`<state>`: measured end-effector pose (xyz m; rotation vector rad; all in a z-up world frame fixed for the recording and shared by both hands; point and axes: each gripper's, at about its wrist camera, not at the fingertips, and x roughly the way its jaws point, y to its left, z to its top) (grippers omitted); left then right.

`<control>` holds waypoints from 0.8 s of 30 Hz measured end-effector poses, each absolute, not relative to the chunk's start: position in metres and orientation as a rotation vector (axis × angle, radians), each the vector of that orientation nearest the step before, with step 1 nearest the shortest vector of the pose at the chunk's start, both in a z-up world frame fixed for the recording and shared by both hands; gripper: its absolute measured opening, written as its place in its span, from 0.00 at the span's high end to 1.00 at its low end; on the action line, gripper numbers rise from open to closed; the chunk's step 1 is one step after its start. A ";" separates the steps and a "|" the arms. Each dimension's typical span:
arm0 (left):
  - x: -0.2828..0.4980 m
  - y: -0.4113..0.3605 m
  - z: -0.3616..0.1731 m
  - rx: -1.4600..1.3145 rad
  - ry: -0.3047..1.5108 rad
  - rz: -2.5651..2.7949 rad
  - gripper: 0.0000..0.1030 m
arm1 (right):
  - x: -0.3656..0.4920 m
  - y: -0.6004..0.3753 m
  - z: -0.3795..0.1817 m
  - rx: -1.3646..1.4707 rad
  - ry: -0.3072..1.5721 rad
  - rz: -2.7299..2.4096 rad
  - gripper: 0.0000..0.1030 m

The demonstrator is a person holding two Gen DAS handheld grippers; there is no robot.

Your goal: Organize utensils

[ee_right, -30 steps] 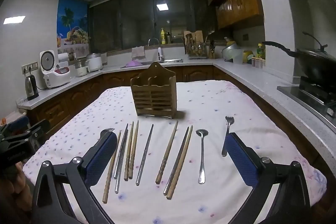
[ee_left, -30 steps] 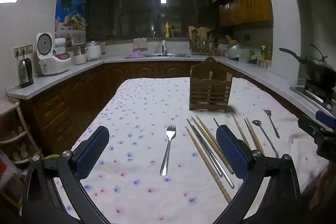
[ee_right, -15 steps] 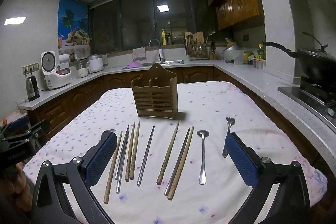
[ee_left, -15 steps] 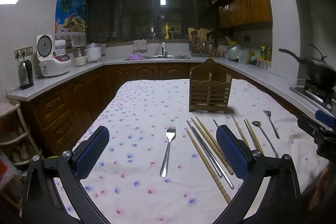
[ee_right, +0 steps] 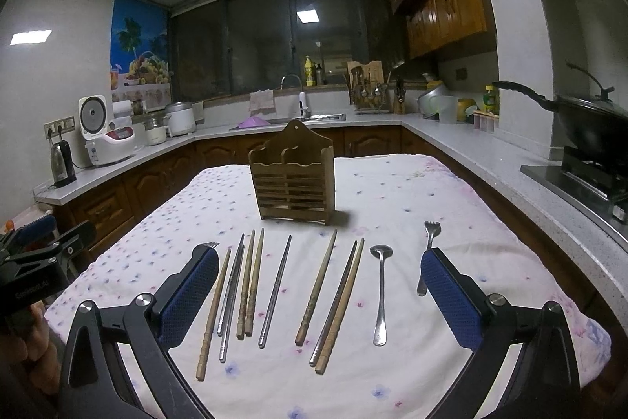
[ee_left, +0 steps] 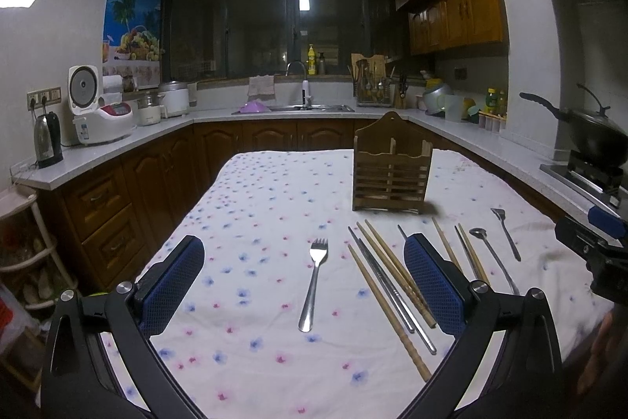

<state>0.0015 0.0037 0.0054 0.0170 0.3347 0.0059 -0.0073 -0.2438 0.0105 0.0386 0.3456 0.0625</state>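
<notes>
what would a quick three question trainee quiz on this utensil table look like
1. True or false: the wooden holder already has utensils in it.
2. Which lies nearest the left gripper: A) fork B) spoon C) kettle?
3. Fill in: both the left gripper and the right gripper are ____.

Key: 1 false, none show above its rim and every utensil in view lies on the tablecloth; 2 A; 3 open.

A slatted wooden utensil holder point(ee_right: 292, 179) stands on the flower-print tablecloth point(ee_right: 412, 191); behind a row of wooden and metal chopsticks point(ee_right: 274, 289), with a steel spoon point(ee_right: 380, 295) and a steel fork point(ee_right: 427, 254) to their right.
</notes>
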 end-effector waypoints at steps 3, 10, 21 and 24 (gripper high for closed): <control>0.001 0.003 0.007 0.016 0.335 0.007 0.00 | -0.008 -0.243 0.010 0.037 0.345 0.063 0.00; 0.000 0.002 0.008 0.015 0.335 0.004 0.00 | -0.008 -0.243 0.009 0.037 0.345 0.063 0.00; 0.010 0.004 0.004 -0.001 0.382 -0.012 0.00 | 0.000 -0.240 0.003 0.037 0.374 0.062 0.00; 0.023 0.006 -0.002 -0.004 0.424 -0.021 0.00 | 0.009 -0.242 0.002 0.031 0.396 0.064 0.00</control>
